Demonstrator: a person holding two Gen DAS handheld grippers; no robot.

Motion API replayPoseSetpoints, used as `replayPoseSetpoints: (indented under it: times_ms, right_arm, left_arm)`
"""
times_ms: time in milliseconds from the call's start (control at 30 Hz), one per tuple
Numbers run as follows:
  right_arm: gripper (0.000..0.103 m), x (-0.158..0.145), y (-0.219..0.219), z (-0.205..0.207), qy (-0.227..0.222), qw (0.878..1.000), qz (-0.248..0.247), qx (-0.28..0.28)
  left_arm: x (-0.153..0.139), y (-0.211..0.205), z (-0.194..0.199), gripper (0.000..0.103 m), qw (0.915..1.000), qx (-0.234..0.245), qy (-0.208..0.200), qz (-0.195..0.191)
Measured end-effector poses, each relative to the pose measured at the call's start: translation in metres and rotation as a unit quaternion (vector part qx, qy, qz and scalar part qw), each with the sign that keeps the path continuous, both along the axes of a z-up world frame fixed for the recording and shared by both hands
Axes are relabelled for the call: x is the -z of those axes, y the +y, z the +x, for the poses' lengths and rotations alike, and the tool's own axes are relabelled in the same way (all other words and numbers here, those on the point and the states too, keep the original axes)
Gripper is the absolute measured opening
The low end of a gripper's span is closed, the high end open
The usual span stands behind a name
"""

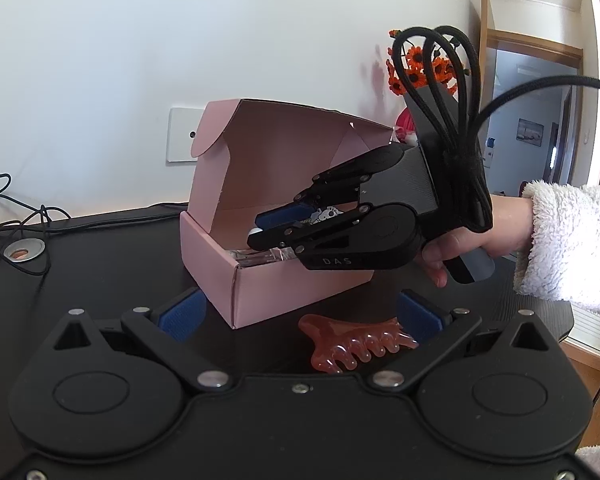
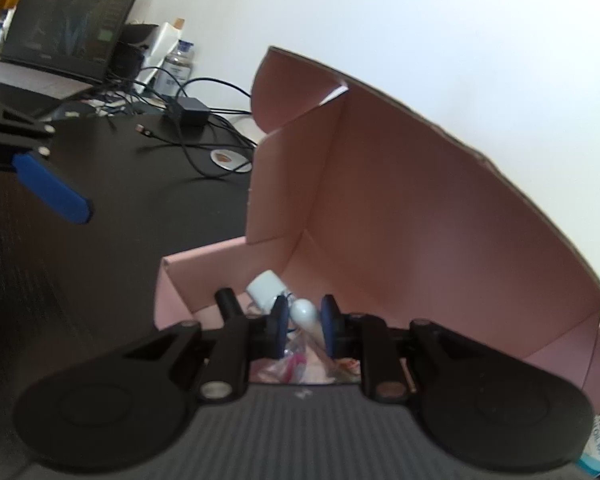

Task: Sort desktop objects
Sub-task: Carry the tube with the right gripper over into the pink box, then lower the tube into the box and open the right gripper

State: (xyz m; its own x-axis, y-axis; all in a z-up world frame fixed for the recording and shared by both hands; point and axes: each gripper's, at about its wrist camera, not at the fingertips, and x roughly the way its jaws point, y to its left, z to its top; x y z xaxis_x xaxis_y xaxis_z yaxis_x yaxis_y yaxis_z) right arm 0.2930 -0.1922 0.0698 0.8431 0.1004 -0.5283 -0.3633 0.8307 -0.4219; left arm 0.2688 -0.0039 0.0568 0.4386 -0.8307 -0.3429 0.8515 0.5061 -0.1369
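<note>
An open pink cardboard box (image 1: 212, 248) stands on the black desk, its lid raised. My right gripper (image 1: 258, 231), held by a hand in a fluffy white sleeve, reaches into the box from the right. Its blue pads (image 2: 330, 330) are shut on a slim white tube (image 2: 306, 312) with a rounded tip. My left gripper (image 1: 302, 312) stands open in front of the box. A translucent pink comb (image 1: 352, 342) lies flat on the desk between its fingers, untouched. Inside the box (image 2: 380, 220) lie a white plug (image 2: 264, 286), a black cylinder (image 2: 226, 300) and a clear packet (image 2: 296, 364).
Black cables (image 2: 204, 136) and a power brick (image 2: 188, 112) trail over the desk's far left, near a round grommet (image 1: 24, 250). A laptop (image 2: 72, 20) and a bottle (image 2: 178, 66) stand beyond. Orange flowers (image 1: 416, 70) rise behind the box. The desk edge (image 1: 568, 320) runs at the right.
</note>
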Motion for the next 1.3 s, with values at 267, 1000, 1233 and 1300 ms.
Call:
replayPoseSetpoints:
  times_ms: [267,1000,1233,1300]
  right_arm:
    - [0.004,-0.001,-0.008,0.011,0.044,0.998,0.05,-0.015]
    - [0.006,0.007,-0.03,0.027,0.116,0.975,0.177,0.068]
    - [0.011,0.006,-0.032,0.023,0.097,0.977,0.172,0.075]
    - [0.018,0.005,-0.036,0.021,0.091,0.977,0.174,0.077]
  left_arm:
    - [0.0,0.001,0.001,0.103,1.0,0.0,0.003,-0.002]
    - [0.001,0.001,0.001,0.103,1.0,-0.001,0.005,-0.002]
    - [0.001,0.0,0.002,0.103,1.0,-0.001,0.005,-0.002]
    - [0.001,0.001,0.002,0.103,1.0,-0.002,0.005,-0.003]
